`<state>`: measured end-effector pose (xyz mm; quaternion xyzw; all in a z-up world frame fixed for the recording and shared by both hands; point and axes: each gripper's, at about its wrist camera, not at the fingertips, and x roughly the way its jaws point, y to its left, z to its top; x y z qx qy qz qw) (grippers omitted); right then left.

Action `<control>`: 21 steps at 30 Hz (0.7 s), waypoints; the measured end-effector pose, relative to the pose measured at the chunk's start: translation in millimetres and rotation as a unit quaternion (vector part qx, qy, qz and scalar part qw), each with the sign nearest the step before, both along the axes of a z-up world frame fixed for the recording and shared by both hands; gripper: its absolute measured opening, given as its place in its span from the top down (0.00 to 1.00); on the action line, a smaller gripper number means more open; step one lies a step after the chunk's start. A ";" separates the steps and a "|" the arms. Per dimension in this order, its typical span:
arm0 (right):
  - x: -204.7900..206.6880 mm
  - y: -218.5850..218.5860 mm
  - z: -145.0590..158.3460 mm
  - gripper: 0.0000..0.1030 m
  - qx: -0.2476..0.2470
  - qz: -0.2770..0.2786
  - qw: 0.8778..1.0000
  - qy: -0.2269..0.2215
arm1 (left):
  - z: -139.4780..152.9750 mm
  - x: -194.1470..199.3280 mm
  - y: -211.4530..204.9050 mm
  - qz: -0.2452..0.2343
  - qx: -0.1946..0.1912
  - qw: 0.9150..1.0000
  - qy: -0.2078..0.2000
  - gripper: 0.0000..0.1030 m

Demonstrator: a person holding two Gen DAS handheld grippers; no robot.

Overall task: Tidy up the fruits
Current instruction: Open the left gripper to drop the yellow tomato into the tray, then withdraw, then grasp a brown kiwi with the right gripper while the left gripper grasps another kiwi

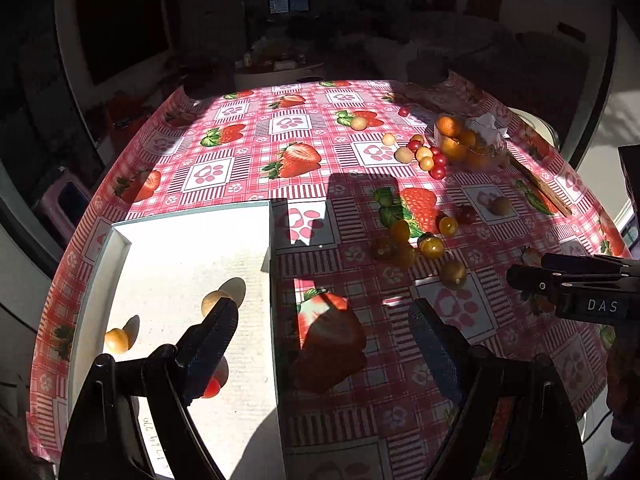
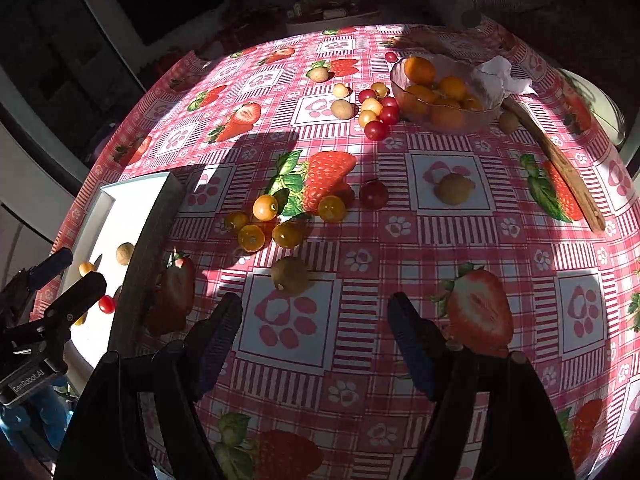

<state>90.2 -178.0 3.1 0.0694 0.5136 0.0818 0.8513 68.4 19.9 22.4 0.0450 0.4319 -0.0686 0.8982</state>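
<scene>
Sunlight cuts hard across the strawberry-print tablecloth (image 2: 360, 240), so half my view sits in shadow. My left gripper (image 1: 324, 328) hangs with its jaws wide and nothing between them, straddling the right wall of the white tray (image 1: 180, 240); one finger is over the tray, the other over the cloth. Inside the tray I see a tan round fruit (image 1: 214, 302) just beyond that fingertip, a yellow-orange berry (image 1: 117, 339) nearer the left wall, and a red cherry tomato (image 1: 211, 388) partly hidden behind the finger.

My right gripper (image 2: 316, 316) is also spread wide and empty, over the cloth to the right of the tray. Just ahead of it lies a brownish-green fruit (image 2: 291, 275) on a paw-print square. Beyond that sits a loose cluster of yellow berries (image 2: 264, 220), with a dark red one (image 2: 373, 194) and another tan fruit (image 2: 454, 189) off to the right. Farther back, a mixed bunch of red and pale small fruits (image 2: 374, 110) lies just beside a glass bowl (image 2: 400, 80) holding oranges (image 2: 419, 70). A wooden stick (image 2: 560, 168) lies along the right edge.
</scene>
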 end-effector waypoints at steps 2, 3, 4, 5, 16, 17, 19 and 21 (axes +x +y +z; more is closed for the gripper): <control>-1.8 -22.1 -3.7 0.24 -0.008 -0.020 1.000 0.001 | -7.3 1.3 -18.5 -0.010 -0.003 1.000 0.009 0.15; -3.0 -32.1 -5.5 0.24 -0.011 -0.028 1.000 0.002 | -10.8 2.1 -27.5 -0.014 -0.004 1.000 0.012 0.15; -4.0 -40.5 -7.1 0.24 -0.014 -0.034 0.999 0.001 | -14.3 2.7 -36.4 -0.017 -0.004 1.000 0.014 0.15; -4.7 -48.8 -9.1 0.24 -0.017 -0.040 0.999 0.001 | -17.7 3.7 -44.8 -0.020 -0.001 1.000 0.016 0.15; 14.4 -82.4 -30.2 0.24 -0.034 -0.057 0.998 -0.010 | -49.7 23.1 -101.0 -0.011 0.027 0.999 0.035 0.15; 18.7 -81.7 -30.5 0.24 -0.040 -0.055 0.998 -0.014 | -52.4 25.3 -104.1 -0.010 0.027 0.999 0.038 0.15; 28.3 -79.8 -31.1 0.24 -0.045 -0.050 0.998 -0.020 | -56.3 28.7 -108.5 -0.007 0.026 0.999 0.043 0.14; 38.9 -76.7 -31.4 0.24 -0.047 -0.041 0.998 -0.024 | -59.3 32.3 -112.7 -0.004 0.031 0.999 0.043 0.15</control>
